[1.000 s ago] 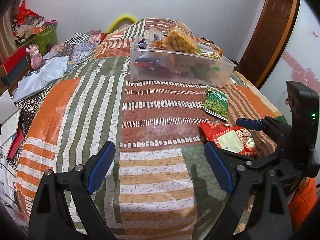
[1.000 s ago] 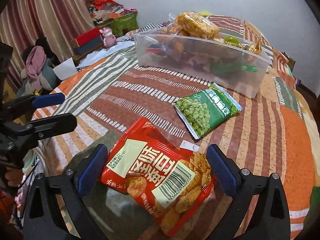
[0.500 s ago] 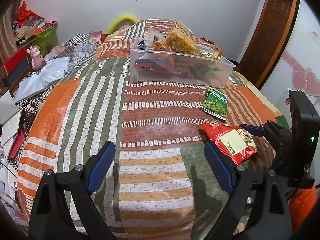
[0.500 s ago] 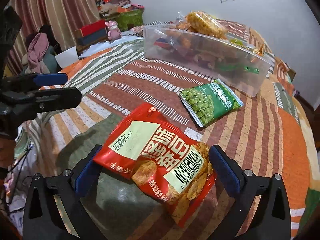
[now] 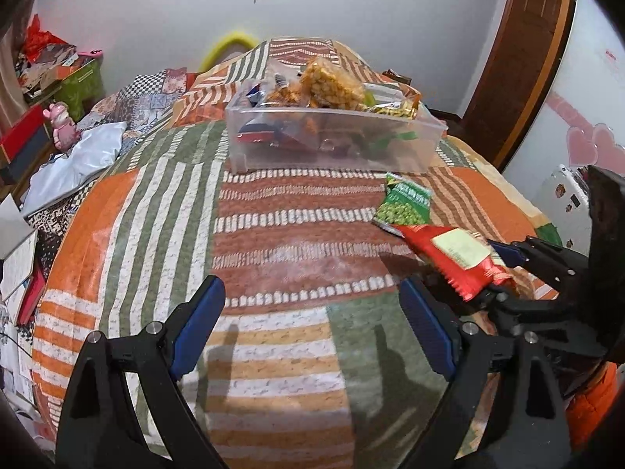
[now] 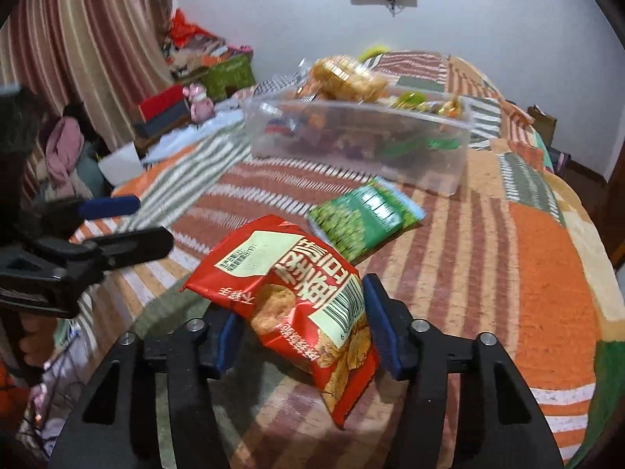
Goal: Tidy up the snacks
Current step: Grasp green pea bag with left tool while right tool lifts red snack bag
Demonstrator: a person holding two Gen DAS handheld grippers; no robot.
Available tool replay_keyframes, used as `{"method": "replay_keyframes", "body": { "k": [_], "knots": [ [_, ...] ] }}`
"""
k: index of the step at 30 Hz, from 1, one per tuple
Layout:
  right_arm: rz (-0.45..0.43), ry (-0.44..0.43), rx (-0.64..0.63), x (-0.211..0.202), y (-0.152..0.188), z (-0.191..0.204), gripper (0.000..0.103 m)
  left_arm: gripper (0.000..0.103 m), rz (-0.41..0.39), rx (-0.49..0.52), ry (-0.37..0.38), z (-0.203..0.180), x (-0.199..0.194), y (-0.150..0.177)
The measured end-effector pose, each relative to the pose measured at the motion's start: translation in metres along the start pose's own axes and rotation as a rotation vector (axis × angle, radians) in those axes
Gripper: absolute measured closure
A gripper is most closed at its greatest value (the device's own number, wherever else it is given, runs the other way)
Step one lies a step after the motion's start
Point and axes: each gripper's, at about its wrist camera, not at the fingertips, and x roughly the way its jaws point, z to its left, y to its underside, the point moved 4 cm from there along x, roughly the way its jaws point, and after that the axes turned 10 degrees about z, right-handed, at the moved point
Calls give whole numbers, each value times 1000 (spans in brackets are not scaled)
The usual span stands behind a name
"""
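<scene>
The red snack bag (image 6: 297, 293) sits crumpled between the blue pads of my right gripper (image 6: 302, 332), whose jaws are closing and press on its sides. It hangs tilted just above the striped quilt. In the left wrist view the same red snack bag (image 5: 457, 258) shows at the right, held by the right gripper (image 5: 488, 273). A green pea bag (image 6: 363, 219) lies flat on the quilt just beyond. Farther back stands a clear plastic bin (image 6: 449, 172) heaped with several snack packs. My left gripper (image 5: 312, 324) hovers open over bare quilt, holding nothing.
The bed's edge drops off to the left, where a white pillow (image 5: 74, 160), a pink toy (image 5: 62, 127) and stacked boxes (image 6: 164, 111) lie. A brown door (image 5: 519, 58) stands at the right. Striped curtains (image 6: 78, 39) hang at the far left.
My right gripper's jaws have come in from wide open onto the red snack bag, which has crumpled and lifted off the quilt. The left gripper has stayed put.
</scene>
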Motion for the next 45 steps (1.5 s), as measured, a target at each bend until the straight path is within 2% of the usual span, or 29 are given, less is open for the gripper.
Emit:
{"method": "replay_keyframes", "body": {
  "k": [7, 14, 17, 22, 24, 29, 35, 45],
  "knots": [
    [-73, 20, 79, -27, -6, -31, 58, 12, 37, 24, 47, -25, 19, -22],
    [-116, 58, 153, -45, -6, -68, 58, 12, 99, 76, 70, -61, 57, -49],
    [-125, 55, 183, -49, -4, -82, 58, 12, 136, 114, 61, -77, 77, -58],
    [-130, 44, 205, -49, -3, -92, 58, 12, 183, 168, 2, -94, 109, -72],
    [-126, 40, 208, -47, -3, -95, 58, 17, 191, 175, 4, -98, 116, -77],
    [-124, 33, 212, -43, -6, -98, 58, 49, 173, 196, 6, -105, 123, -81],
    [-132, 28, 207, -41, -16, -96, 58, 60, 141, 157, 44, -96, 116, -80],
    [-168, 33, 178, -44, -44, -85, 58, 62, 13, 126, 45, -80, 73, -77]
  ]
}}
